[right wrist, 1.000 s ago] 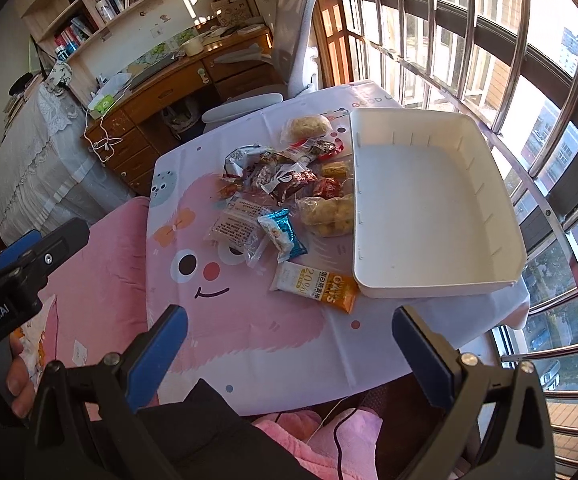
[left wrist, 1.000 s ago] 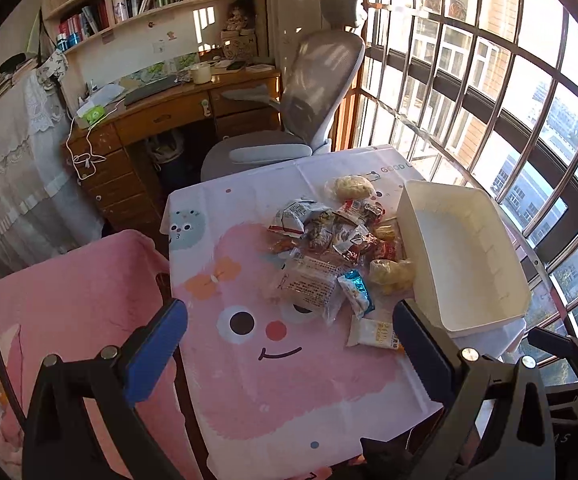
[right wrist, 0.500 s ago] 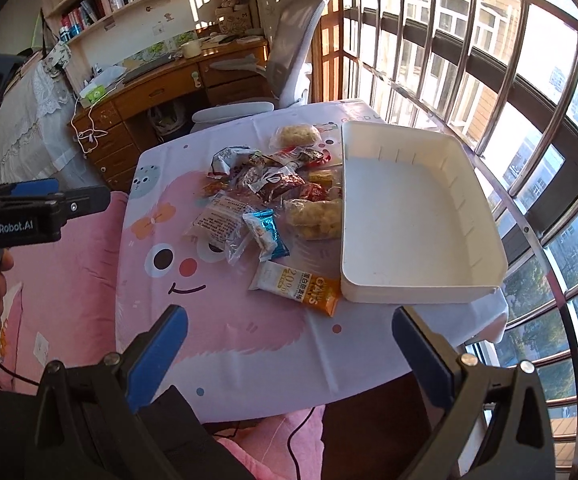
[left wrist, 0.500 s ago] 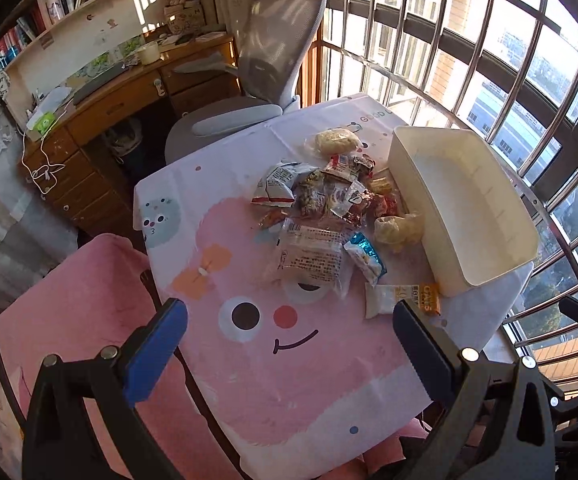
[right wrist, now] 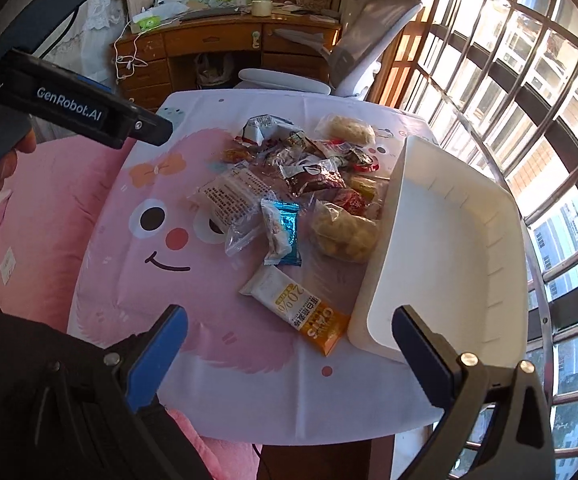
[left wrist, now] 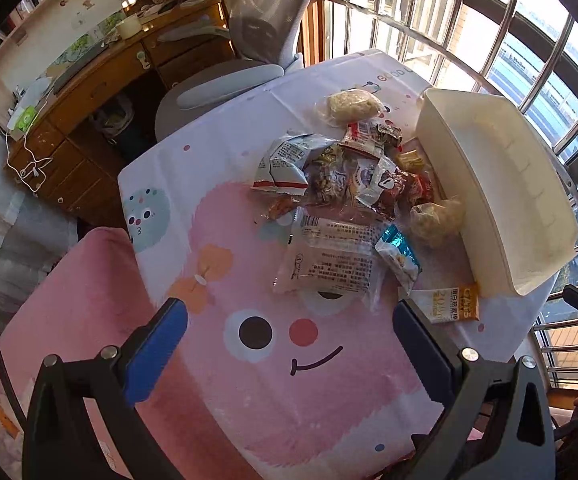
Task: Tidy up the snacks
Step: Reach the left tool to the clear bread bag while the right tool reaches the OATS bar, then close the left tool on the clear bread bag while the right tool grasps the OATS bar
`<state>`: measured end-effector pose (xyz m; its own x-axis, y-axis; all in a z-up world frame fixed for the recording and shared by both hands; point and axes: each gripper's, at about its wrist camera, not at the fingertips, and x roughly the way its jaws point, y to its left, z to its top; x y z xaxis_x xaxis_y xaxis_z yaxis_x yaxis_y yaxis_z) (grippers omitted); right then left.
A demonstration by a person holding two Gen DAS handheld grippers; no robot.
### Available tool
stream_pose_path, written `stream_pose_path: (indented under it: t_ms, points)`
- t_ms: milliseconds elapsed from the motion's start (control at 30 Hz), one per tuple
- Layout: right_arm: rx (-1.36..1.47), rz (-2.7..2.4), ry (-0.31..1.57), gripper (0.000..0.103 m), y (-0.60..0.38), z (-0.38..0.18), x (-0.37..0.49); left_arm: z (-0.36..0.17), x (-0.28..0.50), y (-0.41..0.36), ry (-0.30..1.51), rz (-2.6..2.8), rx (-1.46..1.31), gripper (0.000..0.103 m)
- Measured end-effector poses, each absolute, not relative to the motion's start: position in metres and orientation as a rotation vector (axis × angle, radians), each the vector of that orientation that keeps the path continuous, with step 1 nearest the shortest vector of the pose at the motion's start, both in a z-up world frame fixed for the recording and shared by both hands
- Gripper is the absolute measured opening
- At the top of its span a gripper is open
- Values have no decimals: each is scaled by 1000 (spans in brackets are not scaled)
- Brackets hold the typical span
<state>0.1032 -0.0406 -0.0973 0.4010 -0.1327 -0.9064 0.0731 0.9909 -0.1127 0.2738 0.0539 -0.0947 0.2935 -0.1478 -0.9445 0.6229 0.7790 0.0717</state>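
Note:
A heap of wrapped snacks (left wrist: 353,184) (right wrist: 309,180) lies on the pink cartoon tablecloth (left wrist: 289,380) (right wrist: 137,280). Nearest me are a white and orange oat bar (left wrist: 445,304) (right wrist: 301,308), a blue packet (left wrist: 399,256) (right wrist: 283,232) and a large clear printed bag (left wrist: 333,256) (right wrist: 229,196). An empty white bin (left wrist: 501,184) (right wrist: 461,252) stands to the right of the heap. My left gripper (left wrist: 289,332) hovers open above the cloth's near part. My right gripper (right wrist: 289,340) is open above the table's near edge, by the oat bar and the bin's corner. Neither holds anything.
A grey office chair (left wrist: 249,52) (right wrist: 345,68) stands behind the table, and a wooden desk (left wrist: 101,80) (right wrist: 225,44) beyond it. Window bars (left wrist: 529,40) (right wrist: 529,80) run along the right. A pink cushion (left wrist: 81,300) (right wrist: 41,216) lies left of the table. The left gripper's body (right wrist: 73,108) shows at upper left in the right wrist view.
Both grippers have come closer to the table and lower, so the snacks and bin look larger. The right one has swung toward the bin's near corner. Both stay open.

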Motion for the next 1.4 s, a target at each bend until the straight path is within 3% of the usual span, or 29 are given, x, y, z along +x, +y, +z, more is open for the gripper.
stream_pose_path:
  t_ms: [400,900,1400]
  points:
    - [-247,39,1306,101,-37,-150,148,-170,315,13,1368,-608,558,102]
    - [-289,120,1603,89,-31,-225,169,-246,337,-16,1569,-646,608,102]
    - [-371,127,1677,71,-35,-263,173,-284,344,-50,1636,-667,576,102]
